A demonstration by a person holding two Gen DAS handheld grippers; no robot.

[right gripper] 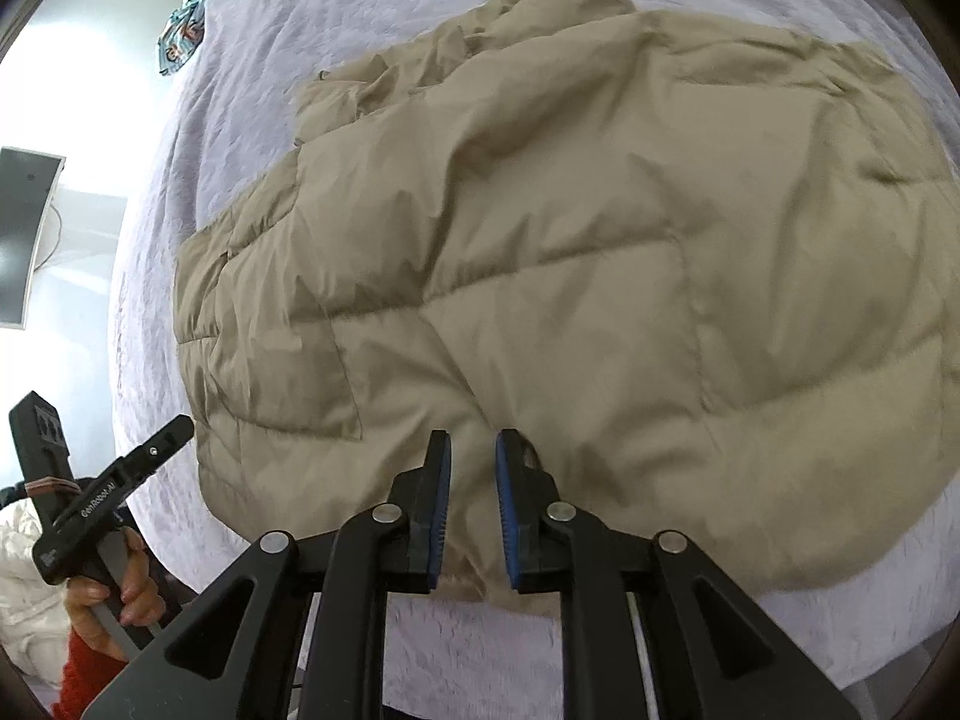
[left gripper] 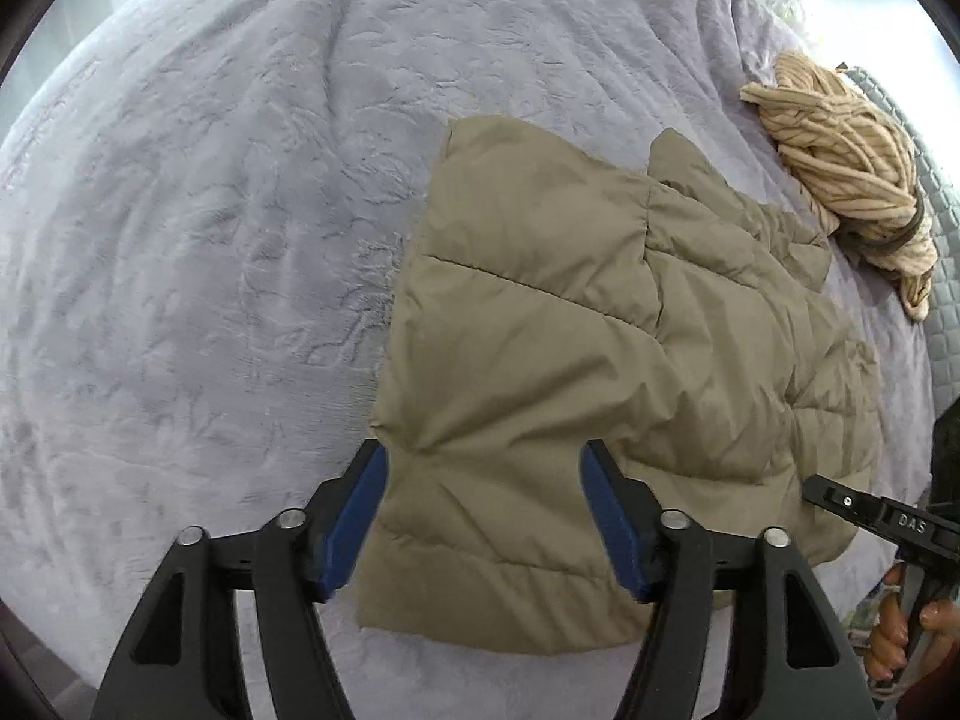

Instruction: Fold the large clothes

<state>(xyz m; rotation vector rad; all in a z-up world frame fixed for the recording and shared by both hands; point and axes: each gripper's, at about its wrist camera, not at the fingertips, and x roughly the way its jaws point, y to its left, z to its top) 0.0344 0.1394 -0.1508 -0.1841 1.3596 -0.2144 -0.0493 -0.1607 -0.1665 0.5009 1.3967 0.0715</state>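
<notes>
Lying half-folded near the bed's (left gripper: 210,210) front edge, the tan puffer jacket (left gripper: 540,330) could spring open, being puffy and slick. Left tool (left gripper: 483,516) gapes wide over its hem; right tool (right gripper: 473,510) stands narrowly parted, gripping nothing. Readable writing: "DAS", "GenRobot.AI".

Khaki quilted puffer jacket (left gripper: 600,324) is lying flat on the lilac plush bedspread (left gripper: 210,210), partly folded, with one padded panel lying doubled over the body. Stitched channels are running across it; the fabric is creasing softly. Its hem is sitting near the bedspread's near edge.
</notes>
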